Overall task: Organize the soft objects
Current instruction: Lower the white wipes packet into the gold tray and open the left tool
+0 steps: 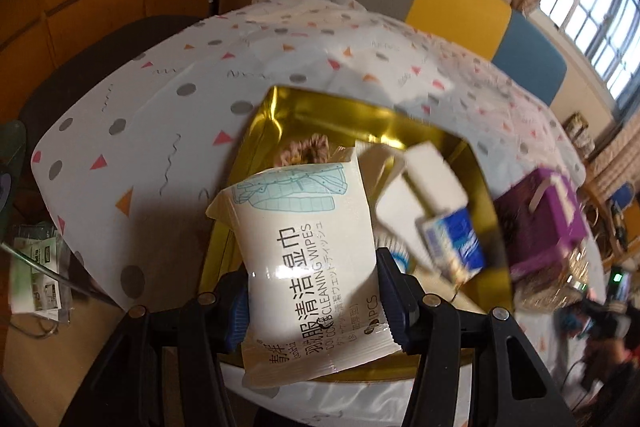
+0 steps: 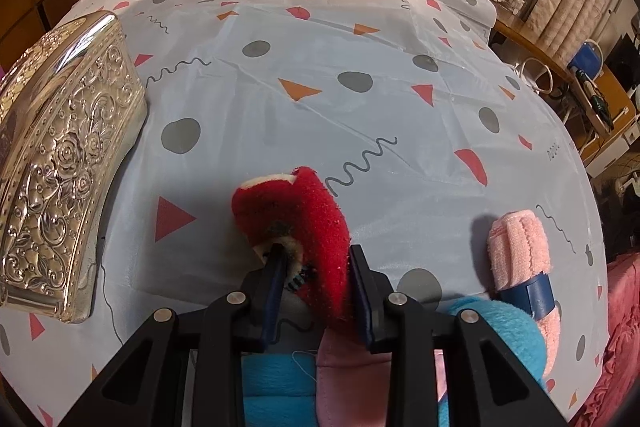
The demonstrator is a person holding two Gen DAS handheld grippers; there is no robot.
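While the wipes pack (image 1: 310,263) sits clamped between my left gripper's (image 1: 312,297) fingers above the gold box (image 1: 256,131), my right gripper's (image 2: 316,287) fingers are pinched on the red plush toy (image 2: 304,211) lying on the counter (image 2: 320,67). Both grippers tilt steeply downward. A rolled pink towel (image 2: 520,259) lies just right of the toy.

A white pack of cleaning wipes (image 1: 308,259), printed with a pale teal jacket drawing, is held tilted above an open gold-lined box (image 1: 256,131). Inside the box lie a frilly scrunchie (image 1: 300,151) and a blue-and-white tissue packet (image 1: 452,239). On the tabletop (image 2: 320,67), a red plush toy (image 2: 308,223) is pinched; a rolled pink towel (image 2: 520,259) lies nearby.
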